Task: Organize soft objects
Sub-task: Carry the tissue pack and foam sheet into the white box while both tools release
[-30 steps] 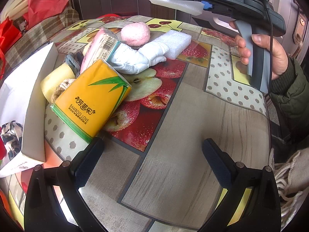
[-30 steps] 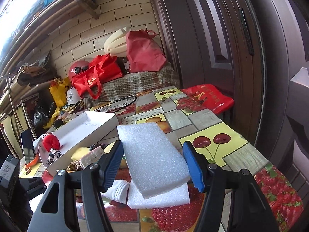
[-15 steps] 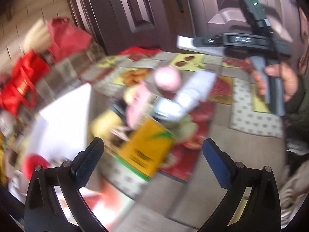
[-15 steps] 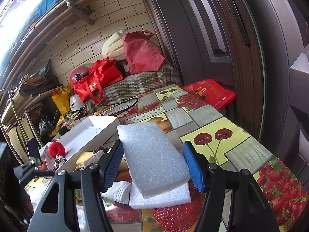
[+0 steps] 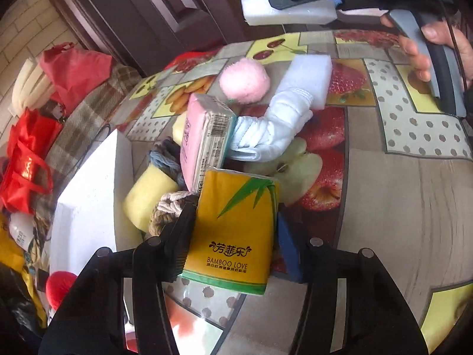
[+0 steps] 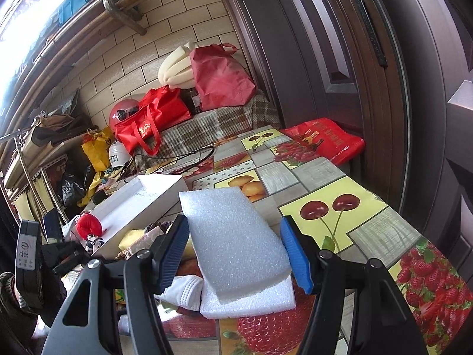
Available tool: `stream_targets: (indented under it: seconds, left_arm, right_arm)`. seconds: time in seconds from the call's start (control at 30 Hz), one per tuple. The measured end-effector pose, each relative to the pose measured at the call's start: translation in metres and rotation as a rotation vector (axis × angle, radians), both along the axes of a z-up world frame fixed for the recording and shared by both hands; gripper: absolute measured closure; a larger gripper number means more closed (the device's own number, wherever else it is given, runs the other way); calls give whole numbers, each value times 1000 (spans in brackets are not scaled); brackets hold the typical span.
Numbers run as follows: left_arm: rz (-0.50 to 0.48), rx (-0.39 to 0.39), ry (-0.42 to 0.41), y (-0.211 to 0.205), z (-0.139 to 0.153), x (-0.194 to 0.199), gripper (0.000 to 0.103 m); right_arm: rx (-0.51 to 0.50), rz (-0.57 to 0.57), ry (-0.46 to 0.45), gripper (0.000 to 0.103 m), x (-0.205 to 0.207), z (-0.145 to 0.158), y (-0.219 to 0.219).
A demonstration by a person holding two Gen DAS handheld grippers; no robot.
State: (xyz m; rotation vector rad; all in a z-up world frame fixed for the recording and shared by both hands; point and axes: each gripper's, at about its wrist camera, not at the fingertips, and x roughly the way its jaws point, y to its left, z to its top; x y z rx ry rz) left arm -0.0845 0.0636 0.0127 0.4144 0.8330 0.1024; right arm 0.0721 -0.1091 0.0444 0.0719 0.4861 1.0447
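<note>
Daylit, fairly bright. Blown-out glare at upper left of right wrist view, from a window (image 6: 17,14). Soft shadows only; mild sheen on the tablecloth (image 5: 399,207). Strong fisheye bending and black vignette at all corners. Left wrist view slightly soft, smeared toward left edge and lower left; centre lettering legible. Right wrist view sharp throughout.

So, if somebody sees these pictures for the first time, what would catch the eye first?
Probably the yellow tissue pack, lying on the table between the fingers of the left gripper. Next, the white foam slab, held in the air by the right gripper above a second foam piece. Behind the pack, a pink pompom sits in the heap.
</note>
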Motion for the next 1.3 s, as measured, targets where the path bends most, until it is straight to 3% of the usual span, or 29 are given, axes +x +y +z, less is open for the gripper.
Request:
stream_targets:
  seconds: [0.13,0.2,0.3,0.43,0.53,0.77,1.03,1.3]
  left_arm:
    - [54,-59,-146,-3,5,-27,52]
    - [117,-29,-281,0,18,-48,52]
    - [269,-74,-462,22,35,-78,51]
    - [496,-147,-550,68,40,-102,51]
    - [579,-172,-606,89,41,-116,51]
    - [609,-249,-621,110,41,-126,51]
    - [661,-165,-607,112,41,-108,51]
    - [719,-150,-624,133,41,-99,51]
  right_arm:
    - [25,-15,-28,39,-3,2,-5]
    - [56,-18,-37,39,-6,3,-9]
    - [97,-14,-54,39,-13,5,-11]
    - [85,-12,-135,39,-31,10,-1]
    - [56,14,-160,39,-41,10,14]
    - [2,102,-190,39,-61,9,50]
    - [-42,192,-192,39,-84,1,86]
    - [-64,264,-258,39,-115,-1,123]
